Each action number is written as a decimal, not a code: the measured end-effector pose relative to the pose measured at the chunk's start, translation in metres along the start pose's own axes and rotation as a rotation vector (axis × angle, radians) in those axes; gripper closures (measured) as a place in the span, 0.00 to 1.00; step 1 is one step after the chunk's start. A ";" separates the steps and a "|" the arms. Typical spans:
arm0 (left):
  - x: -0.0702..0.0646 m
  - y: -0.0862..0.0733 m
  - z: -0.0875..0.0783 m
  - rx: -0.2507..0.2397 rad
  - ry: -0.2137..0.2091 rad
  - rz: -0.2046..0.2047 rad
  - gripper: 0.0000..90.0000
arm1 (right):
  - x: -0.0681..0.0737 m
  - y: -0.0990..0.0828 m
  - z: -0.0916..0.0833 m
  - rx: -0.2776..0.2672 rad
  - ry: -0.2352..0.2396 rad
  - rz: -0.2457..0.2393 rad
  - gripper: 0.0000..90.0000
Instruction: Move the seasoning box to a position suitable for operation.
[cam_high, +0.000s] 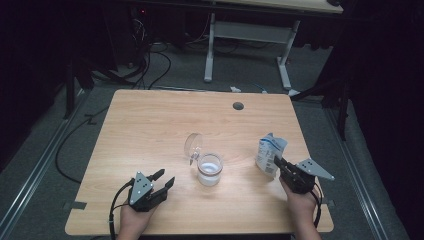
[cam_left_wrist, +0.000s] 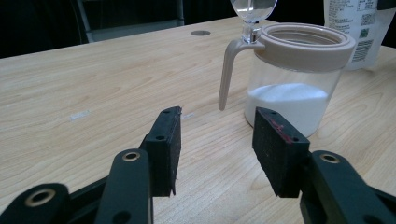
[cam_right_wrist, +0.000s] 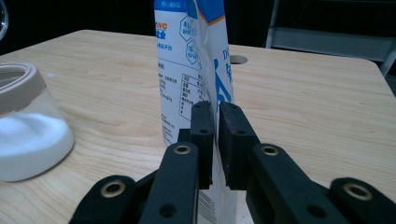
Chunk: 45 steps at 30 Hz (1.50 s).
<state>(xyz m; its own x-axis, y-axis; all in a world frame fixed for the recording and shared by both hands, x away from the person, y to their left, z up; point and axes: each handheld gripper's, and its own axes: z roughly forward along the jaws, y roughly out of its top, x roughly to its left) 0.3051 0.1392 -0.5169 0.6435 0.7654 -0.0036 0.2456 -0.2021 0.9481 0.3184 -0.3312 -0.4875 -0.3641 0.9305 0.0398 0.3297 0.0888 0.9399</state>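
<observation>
From the high view I see my left gripper (cam_high: 162, 181) low on the near left of the wooden table (cam_high: 150, 130), jaws spread with nothing between them, pointing toward the glass jar (cam_high: 209, 169) that stands near the table's middle. The jar's clear lid (cam_high: 193, 145) is tipped up and back on its hinge, and white powder lies in the bottom. My right gripper (cam_high: 278, 163) sits at the near right, its tips at the lower edge of the white and blue pouch (cam_high: 270, 154), which stands upright, apart from the jar. In the left gripper view the jaws stand wide apart over bare wood, with the jar (cam_left_wrist: 296, 79) just beyond the right-hand one, its beige rim and handle facing me and the pouch (cam_left_wrist: 355, 28) behind it. In the right gripper view the two pads (cam_right_wrist: 201, 140) stand close together with the thin edge of the pouch (cam_right_wrist: 187, 70) between them; I judge the grip as holding the pouch, though only narrowly. The jar (cam_right_wrist: 28, 135) shows at the left edge.
</observation>
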 end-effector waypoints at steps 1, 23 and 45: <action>0.001 0.000 0.000 -0.001 0.000 -0.006 0.58 | 0.000 0.000 0.000 0.001 -0.003 -0.002 0.94; 0.003 -0.001 -0.002 0.004 -0.008 -0.007 0.58 | 0.001 0.000 0.006 0.034 -0.020 -0.002 0.62; 0.005 -0.002 -0.001 0.028 -0.025 -0.017 0.59 | 0.002 -0.012 -0.011 0.072 -0.056 -0.017 0.53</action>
<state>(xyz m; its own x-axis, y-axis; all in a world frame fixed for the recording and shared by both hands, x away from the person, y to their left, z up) 0.3068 0.1441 -0.5188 0.6568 0.7535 -0.0275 0.2765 -0.2067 0.9385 0.3043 -0.3341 -0.4954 -0.3213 0.9470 0.0027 0.3860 0.1284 0.9135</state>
